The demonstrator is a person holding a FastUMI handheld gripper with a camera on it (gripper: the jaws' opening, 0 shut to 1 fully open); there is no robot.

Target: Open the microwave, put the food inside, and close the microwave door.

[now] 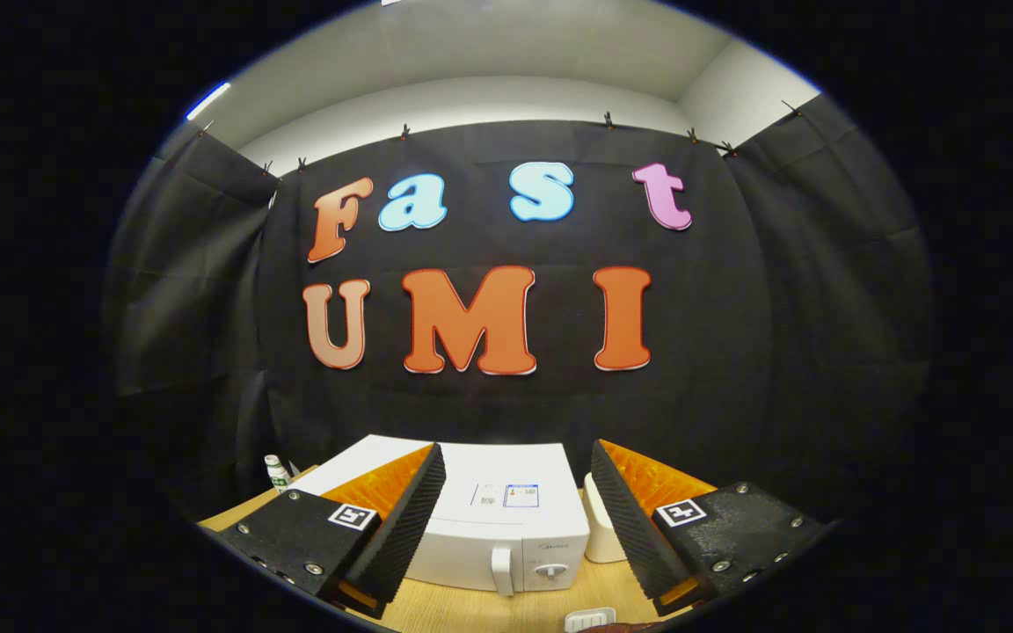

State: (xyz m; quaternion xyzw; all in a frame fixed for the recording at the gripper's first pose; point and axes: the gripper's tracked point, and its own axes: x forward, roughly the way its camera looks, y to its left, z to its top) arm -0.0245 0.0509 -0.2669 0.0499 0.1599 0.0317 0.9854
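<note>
On the wooden worktop [436, 607], against the black cloth wall, sits the white microwave [498, 519] — door shut, its handle [502, 571] and dial [550, 571] facing the gripper [517, 519]. The gripper hangs above and in front of it, fingers spread wide, holding nothing. A small bottle [275, 470] stands to the microwave's left — a pale container [599, 532] just beside its right.

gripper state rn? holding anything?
gripper: open, holding nothing, fingers spread wide above the closed microwave just ahead.
</note>
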